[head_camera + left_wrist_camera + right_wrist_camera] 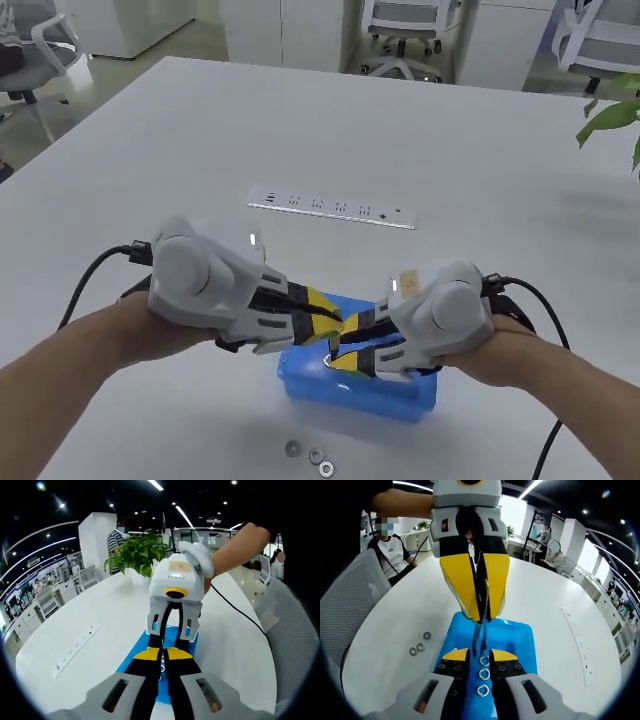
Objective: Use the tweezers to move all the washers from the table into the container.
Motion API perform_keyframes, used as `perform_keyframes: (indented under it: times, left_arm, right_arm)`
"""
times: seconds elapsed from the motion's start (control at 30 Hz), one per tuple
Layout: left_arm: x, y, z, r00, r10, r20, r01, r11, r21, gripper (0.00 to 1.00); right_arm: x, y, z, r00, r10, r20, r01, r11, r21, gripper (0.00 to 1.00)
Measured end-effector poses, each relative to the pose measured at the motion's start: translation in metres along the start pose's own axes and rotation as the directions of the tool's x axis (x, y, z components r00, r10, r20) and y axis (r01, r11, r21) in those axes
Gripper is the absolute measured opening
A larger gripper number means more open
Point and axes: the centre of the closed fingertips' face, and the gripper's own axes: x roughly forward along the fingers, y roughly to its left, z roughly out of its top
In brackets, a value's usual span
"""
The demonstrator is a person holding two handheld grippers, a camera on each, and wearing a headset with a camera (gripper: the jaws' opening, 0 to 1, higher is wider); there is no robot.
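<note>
Blue container (pixel 520 645) holds three washers (pixel 484 674) in a row. Three loose washers (pixel 420 646) sit on the table (pixel 380 650) just beside it. My left gripper (pixel 162 653) is clamped on the tweezers (pixel 480 632), tips over the container. Right gripper (pixel 479 655) is slightly open, holding nothing. Probably between picks. Next, swing the tips out to a loose washer.

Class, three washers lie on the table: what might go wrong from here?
The tweezers sit clamped in the left gripper alone and may twist or slip. The three washers on the table lie close together, so the tips might knock neighbours away. The right gripper hangs close to the left over the blue container; they may bump.
</note>
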Motion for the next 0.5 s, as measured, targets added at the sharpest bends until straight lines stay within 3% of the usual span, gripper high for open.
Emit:
perform_keyframes:
  times: [0.5]
  left_arm:
    - [-0.011, -0.001, 0.004, 0.9995, 0.03, -0.006, -0.03, 0.999, -0.029, 0.06]
  right_arm:
    - [-0.022, 0.004, 0.004, 0.9988, -0.049, 0.006, 0.049, 0.998, 0.049, 0.24]
